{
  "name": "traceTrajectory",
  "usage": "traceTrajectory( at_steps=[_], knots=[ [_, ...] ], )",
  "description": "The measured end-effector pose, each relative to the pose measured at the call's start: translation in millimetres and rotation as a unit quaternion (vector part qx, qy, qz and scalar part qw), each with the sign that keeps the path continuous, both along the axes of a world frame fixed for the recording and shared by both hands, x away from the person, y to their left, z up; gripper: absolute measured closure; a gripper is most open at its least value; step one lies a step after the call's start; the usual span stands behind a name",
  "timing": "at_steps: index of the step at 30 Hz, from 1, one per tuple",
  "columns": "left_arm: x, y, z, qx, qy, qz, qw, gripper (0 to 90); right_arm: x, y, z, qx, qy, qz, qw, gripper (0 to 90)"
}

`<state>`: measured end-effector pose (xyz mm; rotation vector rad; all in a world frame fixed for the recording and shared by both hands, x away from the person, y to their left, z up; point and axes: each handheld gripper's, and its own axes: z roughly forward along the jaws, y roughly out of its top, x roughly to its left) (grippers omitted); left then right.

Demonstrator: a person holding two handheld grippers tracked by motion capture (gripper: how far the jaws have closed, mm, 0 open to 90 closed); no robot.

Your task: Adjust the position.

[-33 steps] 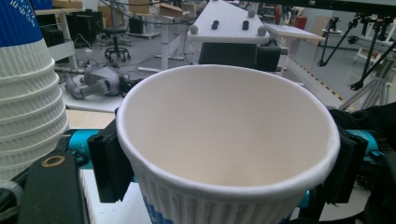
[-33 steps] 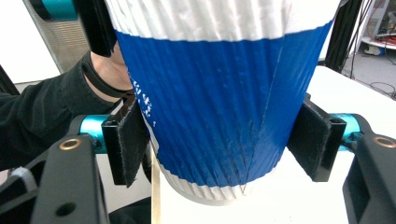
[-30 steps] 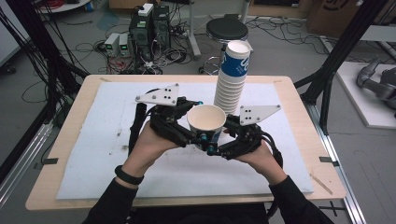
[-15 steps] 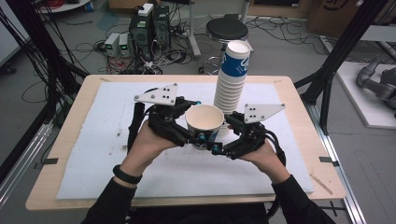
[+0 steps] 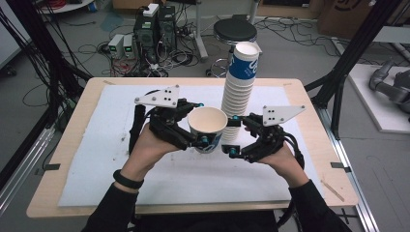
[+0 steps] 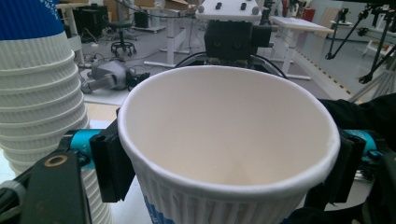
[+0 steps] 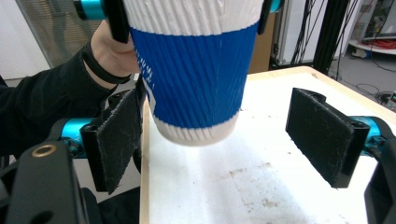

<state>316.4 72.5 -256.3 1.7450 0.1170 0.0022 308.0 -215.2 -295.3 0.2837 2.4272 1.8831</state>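
**pk_lab:** Looking at the last second, barely anything moved. Your left tongs [image 5: 205, 140] still clamp the cup [image 5: 208, 124] just under its rim, one jaw on each side, and it hangs clear of the desk [image 5: 315, 140]. Your right tongs [image 5: 232, 136] have slid a touch to your right. They're spread wide with nothing in them, and the cup's blue base sits ahead of those jaws without touching either one.

**ropa77:** So the cup's free and one hand can carry it, I'd say. How's the room?

**pk_lab:** Tight on one side. The stack of cups [image 5: 239, 89] stands just beside the cup, behind your right tongs, and a nudge could tip it. To your left, and toward you, the white sheet [image 5: 96, 145] is bare, so you have plenty of space there. Both desk edges are well away from your hands.
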Motion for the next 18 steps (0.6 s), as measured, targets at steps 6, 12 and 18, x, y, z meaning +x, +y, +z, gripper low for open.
traceTrajectory(
  at_steps=[6, 12, 18],
  knots=[
    [0.5, 6.0, 0.4, 0.001, -0.002, 0.008, 1.0000, 21.9, 3.8, -16.2, 2.3, 0.009, -0.012, -0.017, 0.9998, 18.6],
    [2.9, 9.3, -0.8, 0.007, -0.001, 0.010, 0.9999, 21.9, 4.7, -27.6, 6.4, 0.007, -0.024, -0.029, 0.9993, 18.7],
    [5.9, 9.6, -1.6, 0.005, 0.001, 0.009, 0.9999, 22.0, 5.7, -34.9, 7.5, 0.006, -0.025, -0.036, 0.9990, 18.6]
  ],
)
